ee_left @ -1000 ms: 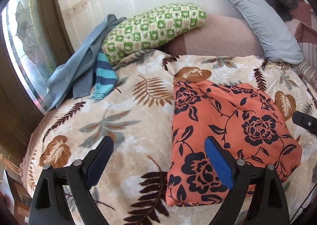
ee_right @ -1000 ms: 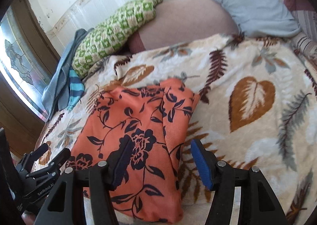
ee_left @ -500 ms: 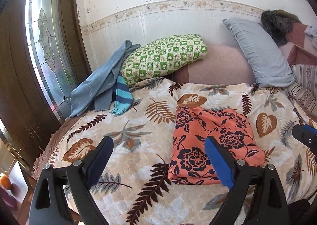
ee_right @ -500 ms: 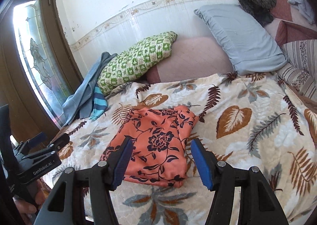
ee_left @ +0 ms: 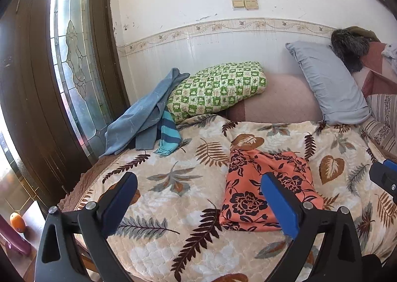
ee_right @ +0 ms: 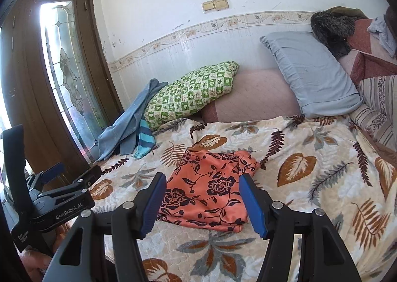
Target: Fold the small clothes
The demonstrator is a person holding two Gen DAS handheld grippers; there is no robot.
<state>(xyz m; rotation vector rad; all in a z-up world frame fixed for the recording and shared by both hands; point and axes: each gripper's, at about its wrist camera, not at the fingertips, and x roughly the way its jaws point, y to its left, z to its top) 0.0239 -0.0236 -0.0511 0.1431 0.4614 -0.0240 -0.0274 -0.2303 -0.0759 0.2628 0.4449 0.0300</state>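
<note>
Left gripper (ee_left: 198, 197): jaws wide and opening, nothing btwn them, pads clear of all cloth. Held above the bedspread (ee_left: 173, 182), pointing down at a slant.

Right gripper (ee_right: 202, 197): jaws parted approx. halfway, nothing gripped; pads off the fabric.

Task item: folded orange floral garment (ee_left: 263, 187), lying flat on the bedspread as a neat rectangle. From the left gripper it sits ahead and to the right, partly behind the right-hand finger. From the right gripper it sits straight ahead, framed btwn the two fingers in that view, below and beyond the tips, not touching.

Other clothes: blue garment (ee_left: 141, 118) w/ a striped teal sleeve (ee_left: 168, 135) heaped ahead-left of both grippers, near the bed edge, leaning onto the green checked pillow (ee_left: 218, 88). Well apart from the orange piece.

Further ahead: pink bolster (ee_left: 278, 101) against the wall; grey pillow (ee_left: 327, 86) ahead-right, tilted up. Dark furry item (ee_left: 349, 46) beyond it, type unclear.

Left of both grippers: brown door w/ leaded glass panel (ee_left: 74, 78).

In the right wrist view, the left gripper appears at lower left; a person's hand (ee_right: 37, 262) partly seen beneath it
</note>
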